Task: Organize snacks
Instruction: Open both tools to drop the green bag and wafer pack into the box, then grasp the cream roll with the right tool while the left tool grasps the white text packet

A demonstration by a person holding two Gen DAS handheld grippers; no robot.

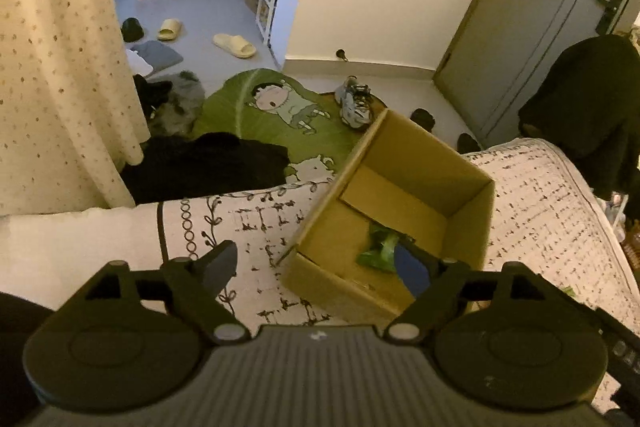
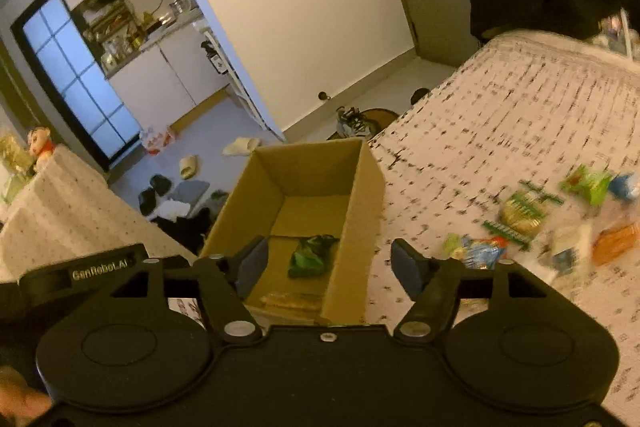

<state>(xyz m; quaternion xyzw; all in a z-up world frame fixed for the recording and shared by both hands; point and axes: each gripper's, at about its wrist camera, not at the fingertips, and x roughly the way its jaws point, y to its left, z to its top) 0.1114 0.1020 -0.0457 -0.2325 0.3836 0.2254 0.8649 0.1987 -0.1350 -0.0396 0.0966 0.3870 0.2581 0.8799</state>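
Observation:
An open cardboard box (image 1: 472,211) (image 2: 368,195) stands on a bed with a patterned white cover. A green snack packet (image 1: 378,251) (image 2: 314,255) lies on the box floor, and a flat tan packet (image 2: 292,301) lies nearer the front wall. My left gripper (image 1: 316,267) hovers over the box's near left corner, open, with nothing between its fingers. My right gripper (image 2: 330,265) is open above the box's near end, empty too. Several loose snack packets (image 2: 524,213) lie blurred on the bed to the right of the box.
The bed cover (image 1: 540,195) stretches right of the box. Beyond the bed edge, the floor holds a green cartoon rug (image 1: 280,107), dark clothes (image 1: 204,163), slippers (image 1: 234,45) and a sneaker (image 1: 354,103). A draped table (image 1: 52,67) stands at left.

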